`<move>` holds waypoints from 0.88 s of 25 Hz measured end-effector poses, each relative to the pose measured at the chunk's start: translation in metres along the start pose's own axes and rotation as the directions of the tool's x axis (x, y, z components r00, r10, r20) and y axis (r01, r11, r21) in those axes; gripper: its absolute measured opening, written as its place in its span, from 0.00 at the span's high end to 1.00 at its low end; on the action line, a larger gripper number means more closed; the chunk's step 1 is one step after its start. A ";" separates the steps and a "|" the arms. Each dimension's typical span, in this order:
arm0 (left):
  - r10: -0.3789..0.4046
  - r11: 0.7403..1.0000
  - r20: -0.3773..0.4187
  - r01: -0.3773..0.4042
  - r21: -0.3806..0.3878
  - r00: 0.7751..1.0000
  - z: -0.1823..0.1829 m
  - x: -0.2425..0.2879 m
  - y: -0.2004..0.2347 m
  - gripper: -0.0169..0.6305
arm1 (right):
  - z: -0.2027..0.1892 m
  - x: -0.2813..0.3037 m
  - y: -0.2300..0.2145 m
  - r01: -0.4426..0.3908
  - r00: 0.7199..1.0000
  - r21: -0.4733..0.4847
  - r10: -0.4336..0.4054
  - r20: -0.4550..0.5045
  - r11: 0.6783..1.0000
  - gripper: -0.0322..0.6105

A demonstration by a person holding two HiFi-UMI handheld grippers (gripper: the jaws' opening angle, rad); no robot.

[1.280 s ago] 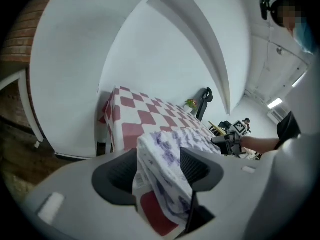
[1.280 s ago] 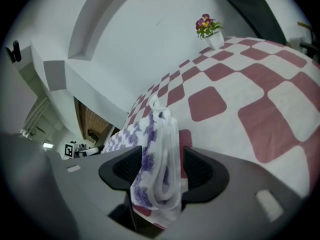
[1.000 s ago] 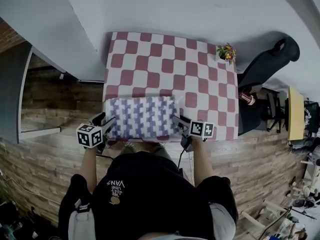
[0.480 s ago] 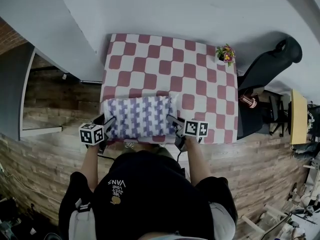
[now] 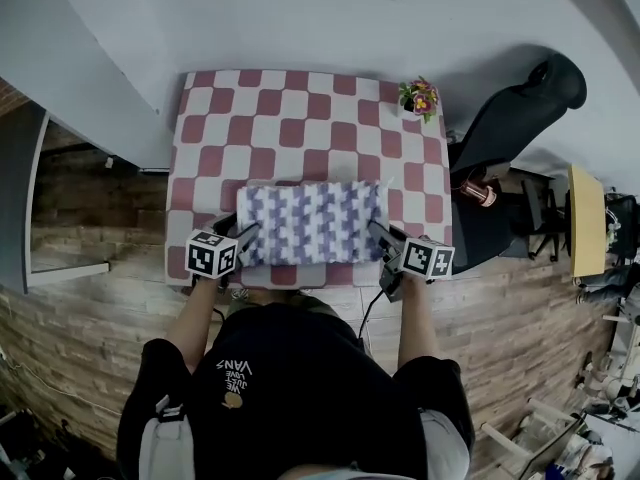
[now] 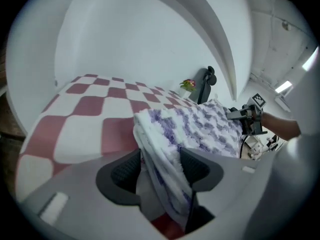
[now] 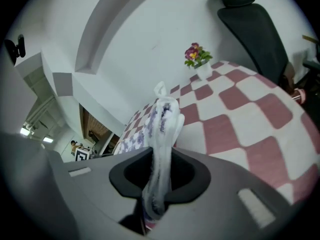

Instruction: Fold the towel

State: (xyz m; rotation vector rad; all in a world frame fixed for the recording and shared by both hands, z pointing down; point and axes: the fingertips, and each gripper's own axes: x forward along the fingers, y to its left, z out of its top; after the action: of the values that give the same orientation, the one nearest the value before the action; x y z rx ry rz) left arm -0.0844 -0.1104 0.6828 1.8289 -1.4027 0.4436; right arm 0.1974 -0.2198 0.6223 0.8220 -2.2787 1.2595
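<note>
The left claw (image 6: 160,170) is clenching a thick fold at the left end of the purple-and-white towel (image 5: 315,223). The right claw (image 7: 160,173), whose jaws have just been closing, is pinching the right edge. The towel is lying stretched between them along the checkered bench's (image 5: 300,128) front edge.

Towel (image 5: 312,223) on the table (image 5: 300,108) by its near edge, left gripper (image 5: 244,235) at left end, right gripper (image 5: 379,231) opposite.

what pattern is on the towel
The towel is white with rows of small purple blocky marks. It shows best in the head view.
</note>
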 end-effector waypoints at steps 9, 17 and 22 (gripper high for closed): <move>-0.119 0.979 -0.029 0.122 0.161 0.993 0.040 0.085 -0.110 0.59 | 0.017 -0.097 -0.108 0.145 0.987 0.083 -0.151 0.064 0.986 0.84; -0.135 0.937 -0.029 0.137 0.322 0.990 0.055 0.090 -0.144 0.59 | 0.014 -0.127 -0.138 0.216 0.971 0.094 -0.223 0.082 0.972 0.84; -0.153 0.936 -0.033 0.155 0.315 0.988 0.056 0.087 -0.145 0.59 | 0.016 -0.129 -0.123 0.328 0.940 0.020 -0.328 0.092 0.945 0.84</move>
State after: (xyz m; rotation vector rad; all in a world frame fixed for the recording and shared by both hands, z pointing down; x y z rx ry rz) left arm 0.0691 -0.1956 0.6529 2.1742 -1.2236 0.6224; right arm 0.3736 -0.2468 0.6125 1.2278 -2.0947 1.0925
